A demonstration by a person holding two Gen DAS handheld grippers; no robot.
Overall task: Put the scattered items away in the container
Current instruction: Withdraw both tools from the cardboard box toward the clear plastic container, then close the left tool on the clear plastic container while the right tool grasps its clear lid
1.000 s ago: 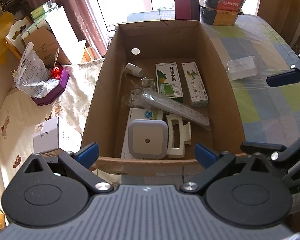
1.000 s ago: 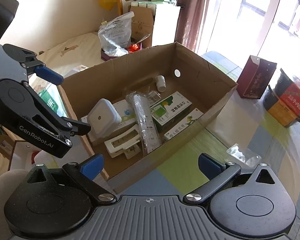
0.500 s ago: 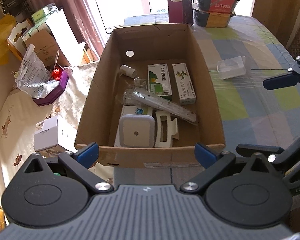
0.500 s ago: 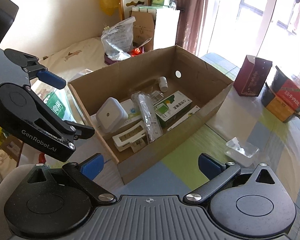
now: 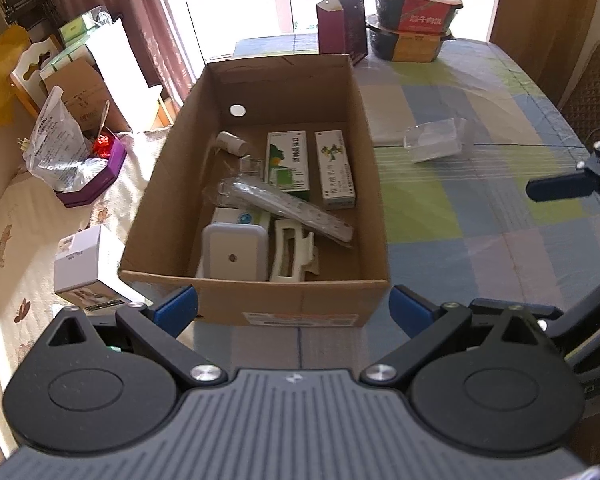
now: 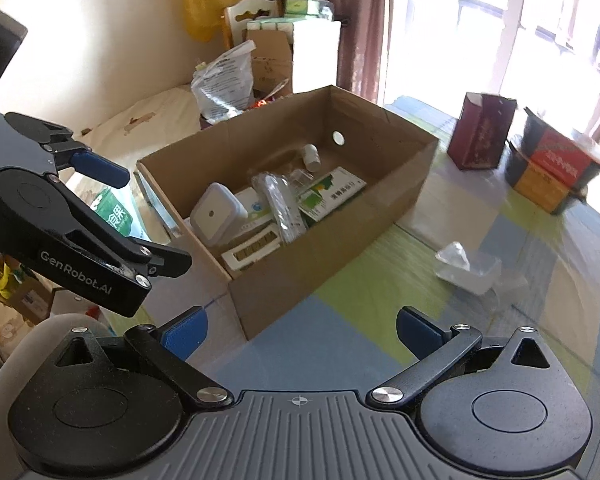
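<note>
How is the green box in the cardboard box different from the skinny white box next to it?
The green box is wider than the skinny white box. The green box has a big green picture on its face, while the skinny white box is mostly white with a small plant drawing. A clear-wrapped long strip lies over the green box's near end; the skinny white box is uncovered. Both lie flat, side by side, in the cardboard box.

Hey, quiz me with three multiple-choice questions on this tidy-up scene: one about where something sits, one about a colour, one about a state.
1. Where is the clear plastic tray?
A. inside the box
B. on the tablecloth beside the box
C. in a gripper

2. What colour are the gripper fingertip pads?
A. red
B. blue
C. white

3. The left hand-held gripper is:
A. open and empty
B. shut on a carton
C. shut on nothing

Answers: 1 B, it lies outside the cardboard box; 2 B, the pads show blue; 3 A, the fingers stand wide apart with nothing between.
</note>
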